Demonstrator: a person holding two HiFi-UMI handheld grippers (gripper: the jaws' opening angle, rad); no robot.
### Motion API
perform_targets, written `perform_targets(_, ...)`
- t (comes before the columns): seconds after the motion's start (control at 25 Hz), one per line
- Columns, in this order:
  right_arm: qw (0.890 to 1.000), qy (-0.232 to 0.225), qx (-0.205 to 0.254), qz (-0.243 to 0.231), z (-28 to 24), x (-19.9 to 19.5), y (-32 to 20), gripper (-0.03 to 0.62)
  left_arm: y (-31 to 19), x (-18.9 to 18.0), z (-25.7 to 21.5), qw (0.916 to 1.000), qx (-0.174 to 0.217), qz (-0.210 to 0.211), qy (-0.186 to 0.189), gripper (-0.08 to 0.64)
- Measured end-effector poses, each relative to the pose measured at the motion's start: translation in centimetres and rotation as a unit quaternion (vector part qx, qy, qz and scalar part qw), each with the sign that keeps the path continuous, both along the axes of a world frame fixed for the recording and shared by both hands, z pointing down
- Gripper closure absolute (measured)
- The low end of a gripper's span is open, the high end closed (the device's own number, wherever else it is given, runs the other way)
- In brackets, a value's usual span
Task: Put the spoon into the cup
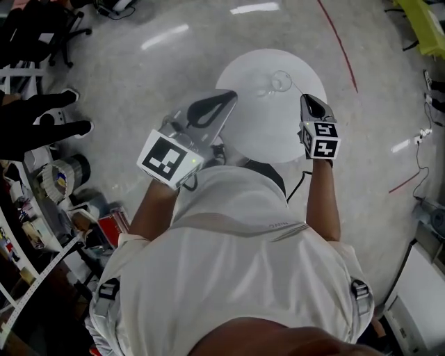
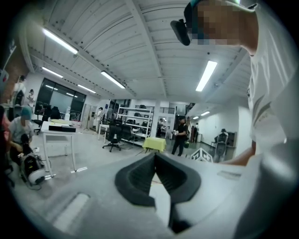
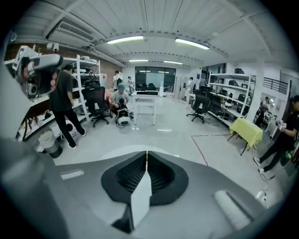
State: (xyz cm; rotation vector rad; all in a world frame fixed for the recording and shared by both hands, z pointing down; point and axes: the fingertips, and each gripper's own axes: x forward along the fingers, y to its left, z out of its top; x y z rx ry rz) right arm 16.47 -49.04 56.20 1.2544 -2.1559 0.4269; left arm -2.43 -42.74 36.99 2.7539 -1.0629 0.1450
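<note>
A round white table point(image 1: 268, 118) stands in front of me. Near its far edge sits a clear glass cup point(image 1: 281, 81), with a second glassy shape point(image 1: 261, 88) beside it. A thin line that may be the spoon point(image 1: 298, 87) runs from the cup toward my right gripper. My left gripper point(image 1: 231, 95) hovers over the table's left edge, tilted up, jaws shut and empty point(image 2: 155, 155). My right gripper point(image 1: 306, 99) is at the table's right edge, jaws shut on nothing point(image 3: 147, 153). Neither gripper view shows the cup or the spoon.
A person in black with black shoes point(image 1: 68, 129) stands at the left. Boxes and clutter point(image 1: 62, 201) crowd the lower left. A yellow table point(image 1: 423, 21) is at the top right, and a cable point(image 1: 417, 149) lies on the floor at the right. Office chairs and people fill the room beyond.
</note>
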Motion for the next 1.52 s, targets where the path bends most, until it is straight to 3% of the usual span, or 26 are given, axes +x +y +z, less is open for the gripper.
perform_targets(0.32,0.997,0.046,-0.051,-0.028,6.6,-1.4,-1.7,0.578,-1.3,-0.1,1.0,0.9998,-0.011,-0.016,-0.007,0.558)
perform_targets(0.68,0.997,0.037,-0.068,-0.029,8.1,-2.3,-1.8,0.535,-1.3,-0.2,1.1,0.9998,-0.011,-0.014,-0.010,0.558)
perform_targets(1.08,0.997,-0.027,0.071,0.013,-4.1,-0.3,-0.8,0.586,-0.4,1.8,-0.9,0.9997,0.018,0.013,0.005,0.558)
perform_targets(1.52,0.969,-0.109,0.223,0.023,-20.3,3.5,5.2,0.586,2.1,6.1,-5.5,0.9968,0.074,0.030,0.009,0.558)
